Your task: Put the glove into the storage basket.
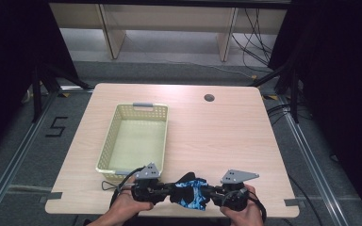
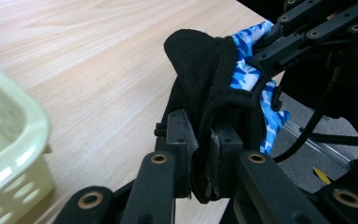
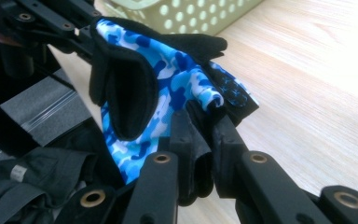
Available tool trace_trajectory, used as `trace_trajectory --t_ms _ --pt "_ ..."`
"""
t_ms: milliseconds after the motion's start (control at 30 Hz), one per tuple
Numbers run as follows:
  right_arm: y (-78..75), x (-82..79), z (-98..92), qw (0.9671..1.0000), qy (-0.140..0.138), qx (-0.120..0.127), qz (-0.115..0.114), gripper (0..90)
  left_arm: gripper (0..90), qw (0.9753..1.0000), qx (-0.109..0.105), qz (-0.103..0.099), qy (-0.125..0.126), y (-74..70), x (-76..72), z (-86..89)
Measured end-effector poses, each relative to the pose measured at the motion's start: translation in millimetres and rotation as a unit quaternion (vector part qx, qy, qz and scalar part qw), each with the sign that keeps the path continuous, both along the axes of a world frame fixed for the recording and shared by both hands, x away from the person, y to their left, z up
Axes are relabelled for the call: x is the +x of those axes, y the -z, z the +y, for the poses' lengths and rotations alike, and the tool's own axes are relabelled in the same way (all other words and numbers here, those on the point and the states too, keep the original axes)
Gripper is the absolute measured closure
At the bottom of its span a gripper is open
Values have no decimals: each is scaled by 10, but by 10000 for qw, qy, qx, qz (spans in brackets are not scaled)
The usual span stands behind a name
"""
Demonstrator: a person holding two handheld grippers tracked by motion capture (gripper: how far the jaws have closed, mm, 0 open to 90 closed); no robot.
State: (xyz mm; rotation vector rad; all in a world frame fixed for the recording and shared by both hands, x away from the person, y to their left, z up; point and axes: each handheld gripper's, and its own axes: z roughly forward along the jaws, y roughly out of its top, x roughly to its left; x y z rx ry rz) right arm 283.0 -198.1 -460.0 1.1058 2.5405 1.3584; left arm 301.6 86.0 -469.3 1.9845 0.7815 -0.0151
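Dark floor with metal rails and black curtains flank the pale wooden table [image 1: 217,136], cables trailing behind. On its left half sits an empty yellow-green perforated basket [image 1: 107,141]. At the near edge, the left gripper [image 1: 166,190] pinches the black cuff of a blue camouflage fingerless glove [image 1: 192,192] held just above the tabletop; the right gripper [image 1: 213,193] clamps its opposite side, jaws pressed on fabric

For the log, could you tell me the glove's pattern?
Blue camouflage with black trim on the glove, clearest in the right gripper view.
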Motion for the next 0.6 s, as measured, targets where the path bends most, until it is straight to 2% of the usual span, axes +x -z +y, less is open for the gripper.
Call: trace_trajectory --t_ms 200,233,267,533,567,600 --pt "-39 8 46 9999 -81 27 -88 817 807 10000 -55 -52 29 -44 -6 80" --pt "-61 5 72 9999 -84 25 -89 817 807 10000 -37 35 27 -70 -9 116" --pt "-61 5 72 9999 -84 25 -89 817 807 10000 -37 35 27 -70 -9 116" --pt "-191 -9 190 9998 -140 87 -133 817 805 9999 -63 -99 -100 -199 -6 228" --pt "-214 0 207 9997 -160 83 -167 817 805 9999 34 -137 -72 -222 5 253" --pt "-220 21 218 9993 -199 89 -288 818 805 9998 -56 -158 -97 -242 10 260"
